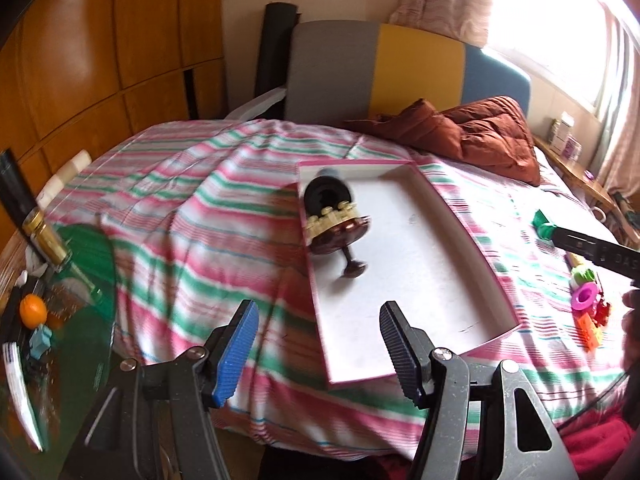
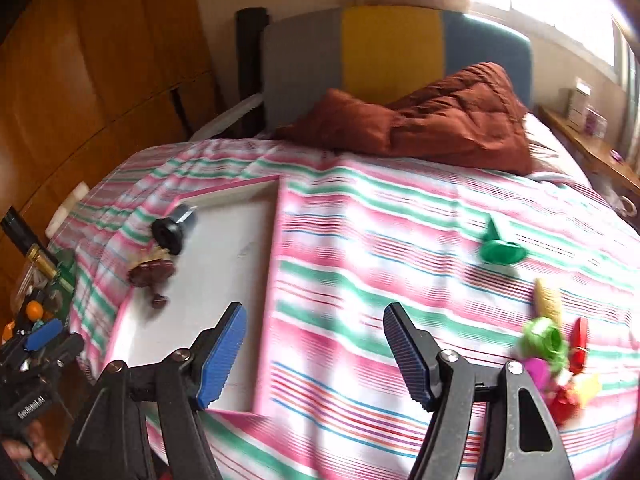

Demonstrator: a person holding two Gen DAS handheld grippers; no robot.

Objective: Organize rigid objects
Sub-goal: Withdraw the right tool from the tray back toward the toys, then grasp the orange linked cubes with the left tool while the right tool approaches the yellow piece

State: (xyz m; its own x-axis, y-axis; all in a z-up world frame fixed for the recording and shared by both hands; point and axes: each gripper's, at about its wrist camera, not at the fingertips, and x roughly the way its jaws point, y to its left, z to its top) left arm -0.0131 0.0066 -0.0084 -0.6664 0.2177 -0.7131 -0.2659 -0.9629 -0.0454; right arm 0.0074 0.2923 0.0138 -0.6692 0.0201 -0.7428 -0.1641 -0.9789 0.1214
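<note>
- The shallow pink-rimmed box [image 1: 420, 248] lies on the striped bedspread [image 1: 192, 216], and a few toys already sit at its far left corner: a black cap piece [image 1: 326, 194] and a brown mushroom-shaped toy [image 1: 340, 236].
- The loose toys still to sort lie on the bedspread well to the right of the box: a green cone piece [image 2: 500, 246], a yellow piece [image 2: 548, 300], and a tight heap of green, pink and red bits [image 2: 556, 364] just beside the right gripper's outer finger.
- The right gripper [image 2: 316, 356] hangs with its jaws apart and nothing between them, over bare sheet between the box and the heap.
- The left gripper [image 1: 320, 352] is likewise released and empty, poised over the box's near edge.
- As I judge it, the step is a reach for the next toy. The green cone stands alone and looks the easiest pick.
- Approach from above, straddle the narrow stem, and close without pinching the cloth.
- The heap is crowded; single out one piece before closing.
</note>
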